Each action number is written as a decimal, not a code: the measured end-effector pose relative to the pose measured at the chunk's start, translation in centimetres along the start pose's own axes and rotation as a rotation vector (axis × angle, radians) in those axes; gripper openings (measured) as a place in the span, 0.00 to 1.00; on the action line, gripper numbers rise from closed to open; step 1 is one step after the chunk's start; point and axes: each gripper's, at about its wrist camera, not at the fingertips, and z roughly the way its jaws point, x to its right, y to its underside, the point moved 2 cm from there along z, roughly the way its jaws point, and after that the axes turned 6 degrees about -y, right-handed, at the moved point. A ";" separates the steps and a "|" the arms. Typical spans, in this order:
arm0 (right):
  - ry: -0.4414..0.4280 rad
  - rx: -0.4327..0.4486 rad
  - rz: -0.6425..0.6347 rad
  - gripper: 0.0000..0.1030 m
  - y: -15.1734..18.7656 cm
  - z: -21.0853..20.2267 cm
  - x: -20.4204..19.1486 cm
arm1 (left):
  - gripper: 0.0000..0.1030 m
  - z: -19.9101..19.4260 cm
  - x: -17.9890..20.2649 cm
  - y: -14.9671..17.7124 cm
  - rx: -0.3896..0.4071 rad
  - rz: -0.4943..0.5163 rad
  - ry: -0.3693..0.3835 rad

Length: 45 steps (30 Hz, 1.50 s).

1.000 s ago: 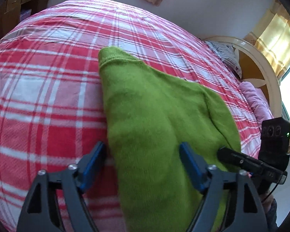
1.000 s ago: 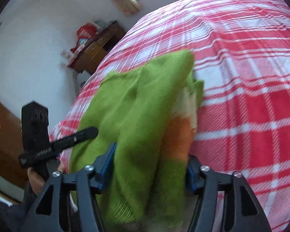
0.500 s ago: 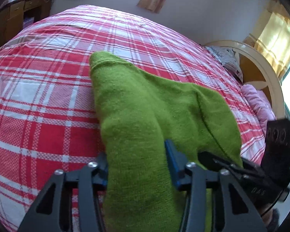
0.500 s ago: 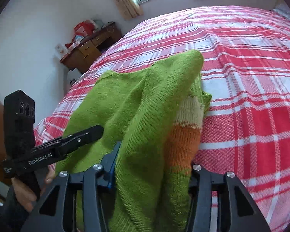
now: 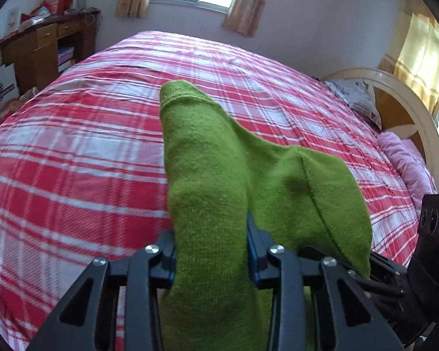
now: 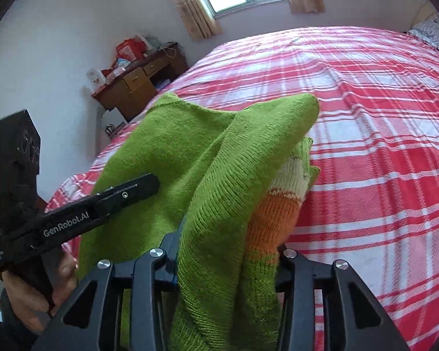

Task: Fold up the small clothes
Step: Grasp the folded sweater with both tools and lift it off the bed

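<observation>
Bedspread (image 5: pixel 73 152), red-and-white plaid, covers the whole bed and is your folding surface; a wooden desk (image 6: pixel 137 84) stands by the far wall and a purple pillow (image 5: pixel 406 163) lies by the headboard.

Sweater (image 5: pixel 207 175), small, green knit with an orange and cream band (image 6: pixel 275 204) on its under layer: you hold it raised above the near part of the bed, bunched into a ridge in each grip, its far end drooping toward the bedspread. Judge it light, soft and limp; it will sag wherever unsupported, and the loose knit may stretch or snag if you pull hard. Take it at seams, hem or shoulders, through both layers, not by a single loose fold.

Left gripper (image 5: pixel 210 245): blue-padded jaws pressed onto a thick fold of the sweater.

Right gripper (image 6: pixel 228 251): jaws pinching the sweater's doubled green and orange layers. Its view also shows your left hand (image 6: pixel 35 295) round the other tool's handle.
</observation>
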 end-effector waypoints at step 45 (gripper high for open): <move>-0.217 0.088 -0.479 0.38 -7.3 16.0 -24.2 | 0.35 -2.0 -21.7 -6.7 0.248 -0.155 -0.439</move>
